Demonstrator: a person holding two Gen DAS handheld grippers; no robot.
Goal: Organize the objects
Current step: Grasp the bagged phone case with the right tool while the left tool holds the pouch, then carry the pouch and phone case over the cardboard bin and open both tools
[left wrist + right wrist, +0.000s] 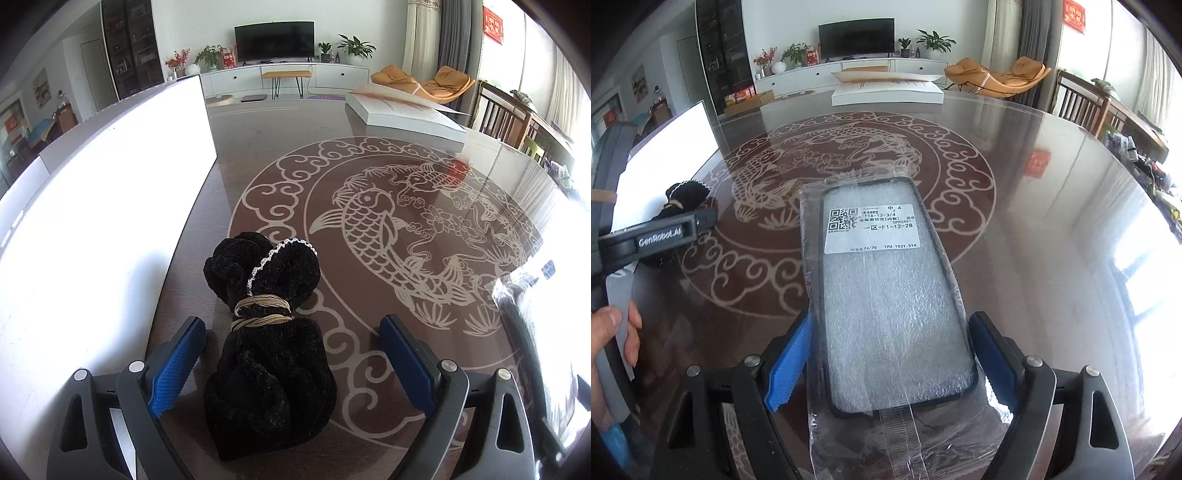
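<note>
A black velvet pouch (266,350) tied with tan cord lies on the glass tabletop (369,166). My left gripper (291,325) stands open around it, both blue pads clear of the cloth. The right wrist view shows a black phone case (886,295) in a clear bag with bubble wrap and a white label. My right gripper (890,325) is shut on the case, its pads against the bag's long sides. The pouch (683,199) also shows at the left of that view, beside a person's hand (613,332).
A large white box (110,203) stands close on the left of the pouch. A flat white box (886,92) lies at the far edge of the round fish-patterned table. Wooden chairs (502,114) stand at the right.
</note>
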